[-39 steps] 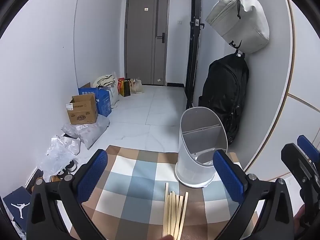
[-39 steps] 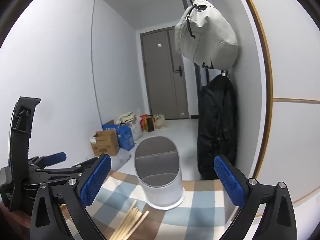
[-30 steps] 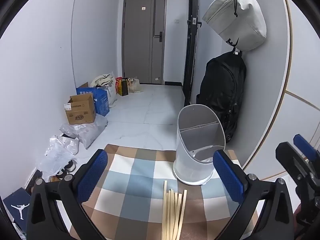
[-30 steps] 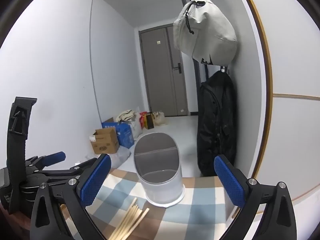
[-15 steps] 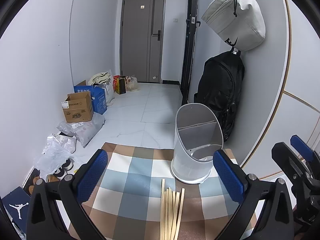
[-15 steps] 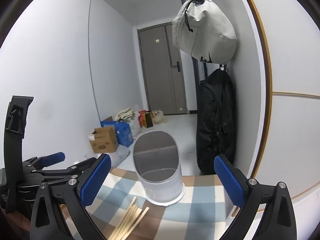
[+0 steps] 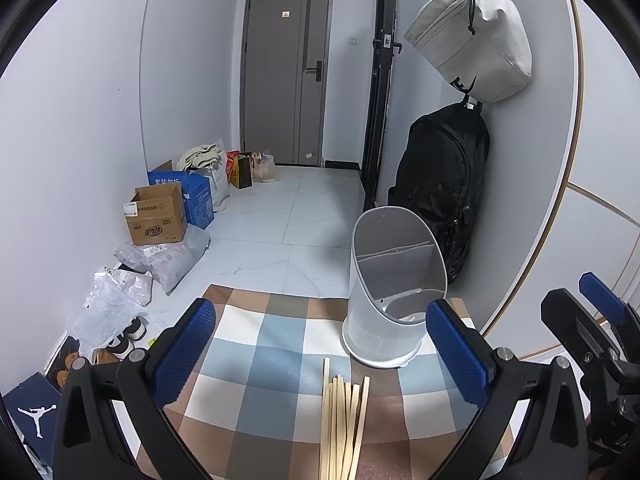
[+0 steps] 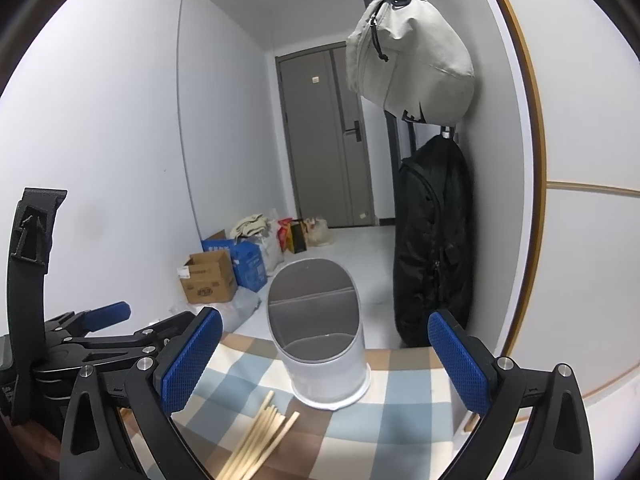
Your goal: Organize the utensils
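Note:
Several pale wooden chopsticks (image 7: pixel 342 424) lie side by side on a checked tablecloth (image 7: pixel 260 344), pointing toward a white slanted utensil holder (image 7: pixel 394 292) with an inner divider, which looks empty. My left gripper (image 7: pixel 320 344) is open and empty, held above the chopsticks. My right gripper (image 8: pixel 326 354) is open and empty, facing the holder (image 8: pixel 320 332), with the chopsticks (image 8: pixel 260 440) at its lower left. The left gripper also shows in the right wrist view (image 8: pixel 92 340).
The table ends just beyond the holder, with a tiled floor (image 7: pixel 288 216) below. A black backpack (image 7: pixel 440 184) and a beige bag (image 7: pixel 476 36) hang on the right wall. Cardboard boxes (image 7: pixel 158 220) and bags line the left wall.
Both grippers have pulled back and risen slightly, so the holder and chopsticks sit a bit further away. Both stay open and empty.

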Action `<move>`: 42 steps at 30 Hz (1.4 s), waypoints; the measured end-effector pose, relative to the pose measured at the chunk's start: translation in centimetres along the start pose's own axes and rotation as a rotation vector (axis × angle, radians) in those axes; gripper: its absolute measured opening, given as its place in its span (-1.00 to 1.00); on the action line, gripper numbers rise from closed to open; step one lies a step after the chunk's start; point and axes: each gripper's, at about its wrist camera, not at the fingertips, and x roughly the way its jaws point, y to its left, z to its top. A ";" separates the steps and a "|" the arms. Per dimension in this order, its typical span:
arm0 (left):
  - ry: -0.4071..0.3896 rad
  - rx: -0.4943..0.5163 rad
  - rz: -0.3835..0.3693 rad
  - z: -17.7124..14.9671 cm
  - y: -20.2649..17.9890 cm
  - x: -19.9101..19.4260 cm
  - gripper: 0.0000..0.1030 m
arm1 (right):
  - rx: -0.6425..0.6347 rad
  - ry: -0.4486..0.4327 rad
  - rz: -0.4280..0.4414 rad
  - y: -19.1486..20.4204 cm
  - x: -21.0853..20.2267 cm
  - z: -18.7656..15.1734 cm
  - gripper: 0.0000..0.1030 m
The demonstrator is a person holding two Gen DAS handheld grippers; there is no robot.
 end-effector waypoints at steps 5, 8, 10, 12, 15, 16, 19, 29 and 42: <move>-0.001 -0.003 0.000 0.1 0.0 0.0 0.98 | 0.000 0.002 -0.003 0.0 0.0 0.0 1.00; -0.002 -0.002 0.000 0.1 0.0 0.1 0.98 | 0.000 0.004 -0.002 0.1 0.1 0.1 1.00; -0.002 -0.002 -0.001 0.1 0.0 0.1 0.98 | 0.000 0.005 -0.003 0.1 0.1 0.1 1.00; -0.003 -0.002 0.001 0.1 0.0 0.1 0.98 | -0.001 0.003 -0.001 0.0 0.1 0.1 1.00; -0.002 -0.004 0.002 0.1 0.1 0.2 0.98 | 0.001 0.007 0.000 0.0 0.1 0.0 1.00; -0.001 -0.004 0.001 0.0 0.0 0.1 0.98 | 0.001 0.007 -0.001 0.0 0.1 0.1 1.00; -0.001 -0.003 0.002 0.0 0.0 0.2 0.98 | -0.001 0.008 0.001 0.1 0.1 0.1 1.00; -0.002 -0.005 0.002 0.0 0.0 0.2 0.98 | 0.000 0.009 0.000 0.1 0.1 0.1 1.00; 0.005 -0.009 -0.002 0.0 0.1 0.2 0.98 | 0.004 0.029 0.003 0.2 0.4 0.0 1.00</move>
